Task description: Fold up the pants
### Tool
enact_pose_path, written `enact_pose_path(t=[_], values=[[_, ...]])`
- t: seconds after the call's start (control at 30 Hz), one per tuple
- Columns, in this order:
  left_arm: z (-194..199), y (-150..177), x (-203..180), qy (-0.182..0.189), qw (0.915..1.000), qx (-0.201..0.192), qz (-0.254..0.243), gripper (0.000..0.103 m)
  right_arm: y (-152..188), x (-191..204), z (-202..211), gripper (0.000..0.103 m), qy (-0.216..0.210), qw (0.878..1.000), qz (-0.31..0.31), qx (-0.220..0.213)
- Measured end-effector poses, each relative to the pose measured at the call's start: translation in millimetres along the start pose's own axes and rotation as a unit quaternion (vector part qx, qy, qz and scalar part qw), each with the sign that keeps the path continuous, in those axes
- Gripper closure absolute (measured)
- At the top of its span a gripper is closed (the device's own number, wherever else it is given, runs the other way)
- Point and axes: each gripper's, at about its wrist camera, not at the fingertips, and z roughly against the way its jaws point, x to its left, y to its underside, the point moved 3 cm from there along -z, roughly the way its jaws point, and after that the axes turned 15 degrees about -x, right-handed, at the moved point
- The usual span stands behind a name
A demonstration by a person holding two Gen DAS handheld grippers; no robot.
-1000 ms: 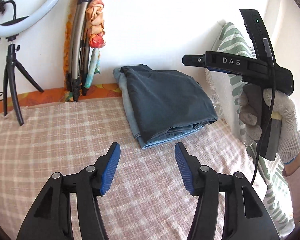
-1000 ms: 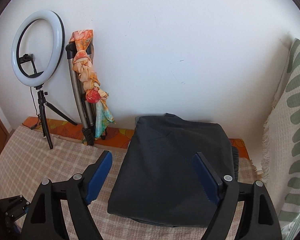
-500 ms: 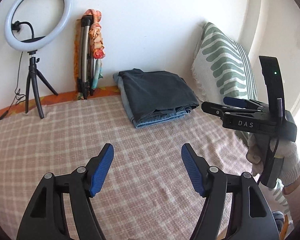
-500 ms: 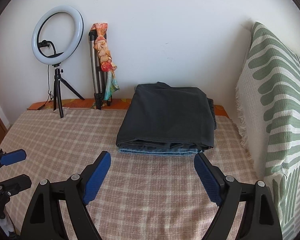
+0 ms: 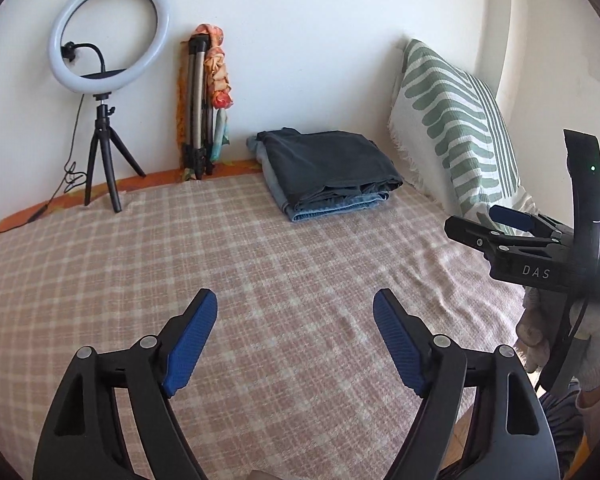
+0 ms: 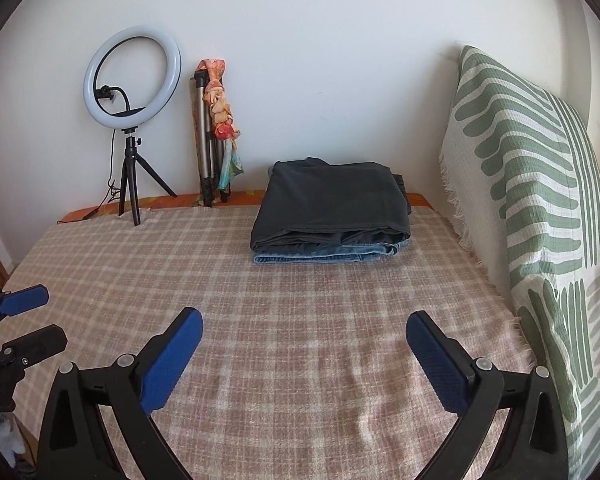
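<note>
Both claws, left gripper (image 5: 294, 340) and right gripper (image 6: 302, 354), hang spread and empty low in frame, while the folded pants (image 6: 332, 210) lie well apart at upper centre (long edge crosswise), right gripper seemingly nearer.

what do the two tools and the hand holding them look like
Both the left tool and right tool are matte black plastic frames with silver pivot screws and textured blue pads. The right one carries white "DAS" lettering, a curved black upright with a green light and a thin black cable. The hand wears a white knit glove.
</note>
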Motion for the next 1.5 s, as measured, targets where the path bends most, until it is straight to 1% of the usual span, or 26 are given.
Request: enact_pose_path(t=[0.17,0.27,0.33,0.4,0.57,0.67,0.9,1.07,1.5], values=[[-0.9,9.3,6.9,-0.034,0.9992,-0.002,-0.021,0.021,12.7,4.8,-0.4,0.000,0.003,1.000,-0.006,-0.002],[-1.4,13.2,13.2,-0.048,0.9985,-0.006,-0.024,0.021,20.1,5.9,-5.5,0.000,0.005,1.000,-0.007,0.000],[-1.6,15.3,17.9,-0.060,0.9979,-0.007,-0.024,0.021,25.1,6.1,-7.8,0.000,0.013,1.000,0.000,-0.003],[-3.0,17.6,21.5,-0.067,0.9974,0.001,-0.025,0.021,29.2,5.7,-8.7,0.000,0.023,1.000,0.008,-0.007],[-4.3,22.3,29.3,-0.094,0.9950,0.011,-0.032,0.021,34.2,5.8,-8.3,0.000,0.021,1.000,-0.004,-0.004],[-2.9,25.3,32.7,-0.110,0.9932,0.009,-0.036,0.017,33.6,6.0,-7.8,0.000,0.016,1.000,-0.008,-0.004],[-6.7,35.0,33.4,-0.098,0.9944,0.035,-0.019,0.017,30.0,7.5,-5.2,0.000,0.022,1.000,-0.007,-0.017],[-6.5,36.2,29.1,-0.098,0.9942,0.034,-0.029,0.017,28.8,9.9,-4.1,0.000,0.023,1.000,0.000,-0.021],[-4.5,37.5,27.0,-0.096,0.9944,0.028,-0.034,0.016,27.5,10.1,-2.9,0.000,0.025,0.999,-0.006,-0.025]])
